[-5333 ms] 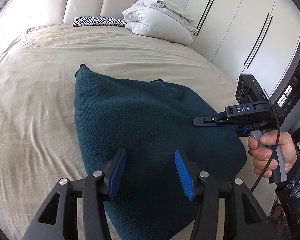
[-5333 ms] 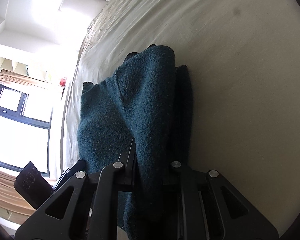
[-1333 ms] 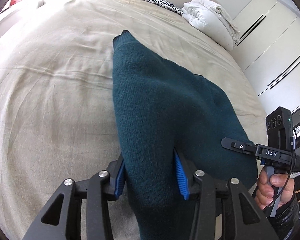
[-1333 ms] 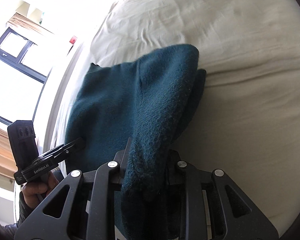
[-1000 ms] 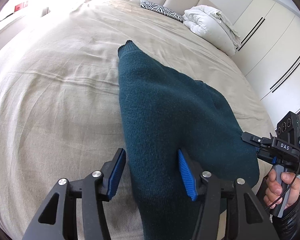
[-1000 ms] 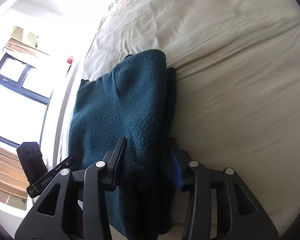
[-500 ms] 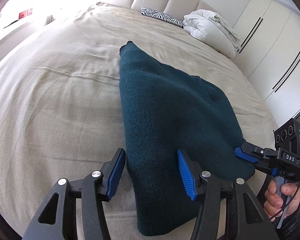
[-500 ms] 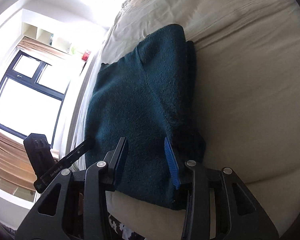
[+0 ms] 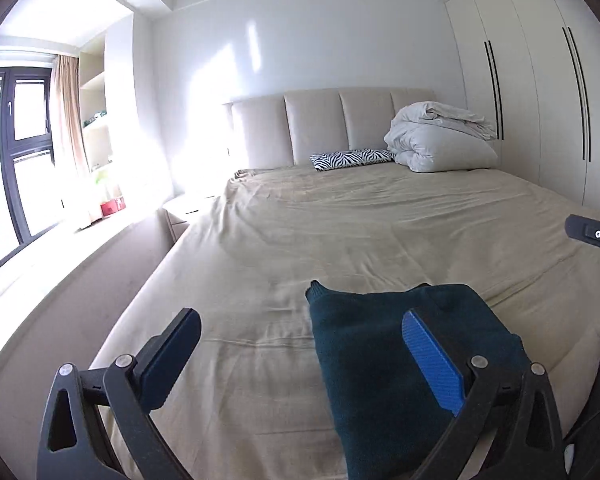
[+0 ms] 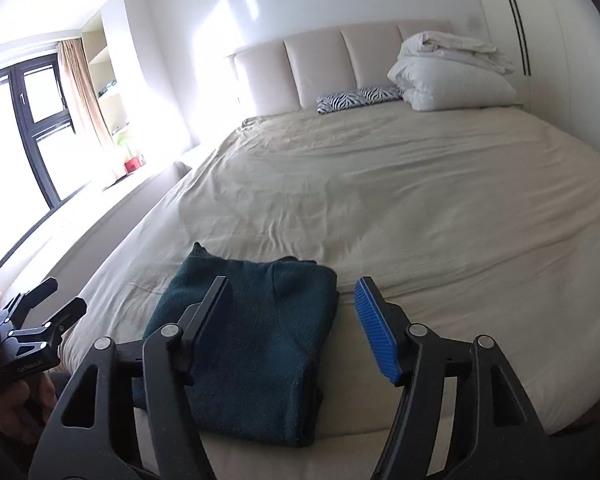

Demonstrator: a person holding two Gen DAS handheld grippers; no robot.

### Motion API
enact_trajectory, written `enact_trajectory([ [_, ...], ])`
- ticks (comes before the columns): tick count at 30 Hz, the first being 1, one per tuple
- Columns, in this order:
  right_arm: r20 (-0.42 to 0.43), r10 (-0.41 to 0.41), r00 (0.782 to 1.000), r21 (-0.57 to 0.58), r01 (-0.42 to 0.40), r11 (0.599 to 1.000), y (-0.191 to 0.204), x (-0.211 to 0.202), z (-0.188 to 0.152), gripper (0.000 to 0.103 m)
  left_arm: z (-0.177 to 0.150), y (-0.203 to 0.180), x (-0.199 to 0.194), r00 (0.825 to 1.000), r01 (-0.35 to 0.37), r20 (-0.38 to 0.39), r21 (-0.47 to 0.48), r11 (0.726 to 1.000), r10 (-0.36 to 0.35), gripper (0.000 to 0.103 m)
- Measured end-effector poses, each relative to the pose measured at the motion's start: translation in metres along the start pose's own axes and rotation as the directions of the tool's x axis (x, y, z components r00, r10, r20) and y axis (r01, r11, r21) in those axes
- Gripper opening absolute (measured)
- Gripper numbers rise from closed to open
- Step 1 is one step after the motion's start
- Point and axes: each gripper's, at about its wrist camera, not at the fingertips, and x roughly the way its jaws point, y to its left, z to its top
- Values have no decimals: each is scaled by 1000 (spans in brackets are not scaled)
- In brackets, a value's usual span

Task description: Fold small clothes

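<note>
Teal sweater (image 10: 256,340) folded on bed (image 10: 420,200). Left gripper (image 9: 300,356), right gripper (image 10: 296,320) fingers opening, empty. Label on left gripper unreadable.

1. A bed (image 9: 380,232) is covered by a beige sheet.
2. A zebra-print pillow (image 9: 352,159) is laid beside a bundled white duvet (image 9: 440,140) at the padded headboard (image 9: 320,128).
3. A wardrobe (image 9: 540,100) and a window (image 9: 16,152) are seen.

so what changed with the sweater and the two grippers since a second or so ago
Both grippers let go: the left gripper and right gripper have pulled up and back, jaws opening, nothing between them. The teal sweater stays folded at the bed's near edge.
</note>
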Motion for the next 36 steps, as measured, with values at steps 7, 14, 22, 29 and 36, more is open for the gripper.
enact_trajectory([
  [7, 283, -133, 950, -58, 156, 986, 29, -71, 40, 103, 28, 15, -31, 999, -45, 8, -74, 996, 46, 103],
  [14, 187, -64, 980, -73, 79, 994, 47, -85, 50, 103, -3, 22, -10, 981, 53, -175, -197, 979, -88, 103],
  [22, -174, -187, 967, -23, 185, 982, 41, -28, 4, 103, -38, 19, 19, 941, 37, -316, -255, 966, -120, 103],
  [29, -266, -281, 922, -65, 274, 959, 42, 3, -34, 103, -55, 13, 34, 921, 10, -377, -233, 972, -100, 103],
  [36, -301, -283, 911, -85, 270, 959, 42, 15, -52, 103, -62, 15, 42, 912, -5, -401, -224, 975, -88, 103],
])
